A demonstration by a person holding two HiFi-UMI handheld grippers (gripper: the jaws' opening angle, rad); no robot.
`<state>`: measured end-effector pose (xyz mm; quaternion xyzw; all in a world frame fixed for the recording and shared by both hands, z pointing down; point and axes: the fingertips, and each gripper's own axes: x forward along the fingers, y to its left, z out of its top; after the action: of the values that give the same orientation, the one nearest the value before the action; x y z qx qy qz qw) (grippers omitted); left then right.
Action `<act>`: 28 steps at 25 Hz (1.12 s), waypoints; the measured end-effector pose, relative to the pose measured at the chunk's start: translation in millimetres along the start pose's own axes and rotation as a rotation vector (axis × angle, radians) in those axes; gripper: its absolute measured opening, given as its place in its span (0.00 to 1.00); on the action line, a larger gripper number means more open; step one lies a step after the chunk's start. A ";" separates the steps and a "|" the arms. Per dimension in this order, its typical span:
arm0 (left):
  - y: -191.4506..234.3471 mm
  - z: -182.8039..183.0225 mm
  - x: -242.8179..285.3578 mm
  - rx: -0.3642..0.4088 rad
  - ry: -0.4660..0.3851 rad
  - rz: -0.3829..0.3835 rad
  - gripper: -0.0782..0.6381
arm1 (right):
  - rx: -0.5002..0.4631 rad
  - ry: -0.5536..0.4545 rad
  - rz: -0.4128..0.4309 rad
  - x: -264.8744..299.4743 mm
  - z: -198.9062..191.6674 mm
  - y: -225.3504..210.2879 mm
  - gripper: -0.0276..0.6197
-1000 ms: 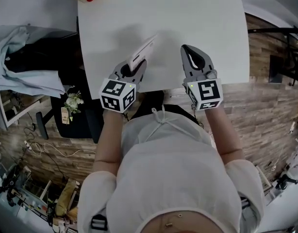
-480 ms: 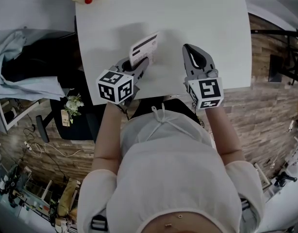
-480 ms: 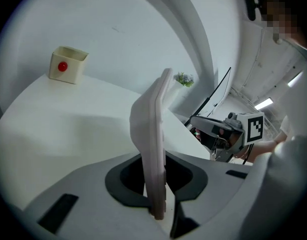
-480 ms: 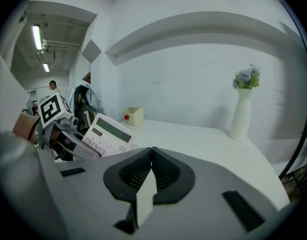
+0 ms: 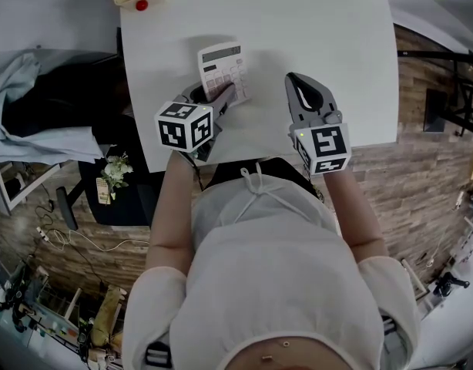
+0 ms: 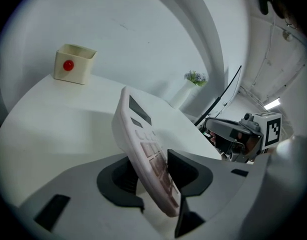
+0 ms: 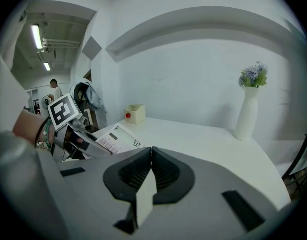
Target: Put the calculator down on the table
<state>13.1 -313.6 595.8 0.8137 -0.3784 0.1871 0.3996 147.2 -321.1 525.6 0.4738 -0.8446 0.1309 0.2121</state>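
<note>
- Left gripper point(image 5: 215, 95): the jaws have just been opening. The calculator point(image 5: 223, 72) sits loosely between them, its near end not visibly pinched.
- Calculator: it appears to lie keys-up on the worktop point(image 5: 321, 29), so the release looks nearly complete.
- Right gripper point(image 5: 294, 82): the jaws are closed together and empty, beside the calculator.
- A second ago the calculator was held on edge; now its face is turned upward.

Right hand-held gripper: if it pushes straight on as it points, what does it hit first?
Likely the bare table; the right hand-held gripper angles down at it. The vase sits right of that line, calculator left.
</note>
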 end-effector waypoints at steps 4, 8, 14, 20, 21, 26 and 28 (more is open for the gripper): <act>9.4 -0.7 2.8 0.010 0.010 0.033 0.40 | -0.006 0.006 0.006 5.3 0.2 2.7 0.05; 23.0 -0.2 4.0 0.022 0.010 0.109 0.49 | -0.004 0.014 0.010 9.9 -0.2 2.9 0.05; 29.0 -1.7 4.6 0.025 0.004 0.137 0.52 | -0.004 0.018 0.020 13.5 -1.8 6.6 0.05; 32.3 10.9 -8.6 0.102 -0.056 0.241 0.56 | -0.005 0.010 0.018 10.2 1.2 8.7 0.05; 32.2 14.3 -11.9 0.099 -0.069 0.241 0.56 | -0.006 0.007 0.017 9.8 3.2 9.6 0.05; 18.2 30.7 -31.8 0.155 -0.121 0.241 0.56 | -0.027 -0.018 0.011 0.7 14.9 13.2 0.05; 6.3 39.1 -41.1 0.219 -0.138 0.245 0.53 | -0.036 -0.035 0.006 -2.9 21.4 13.3 0.05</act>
<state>-18.1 -327.9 550.3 0.8111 -0.4785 0.2182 0.2558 132.2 -321.1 505.1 0.4693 -0.8520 0.1079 0.2054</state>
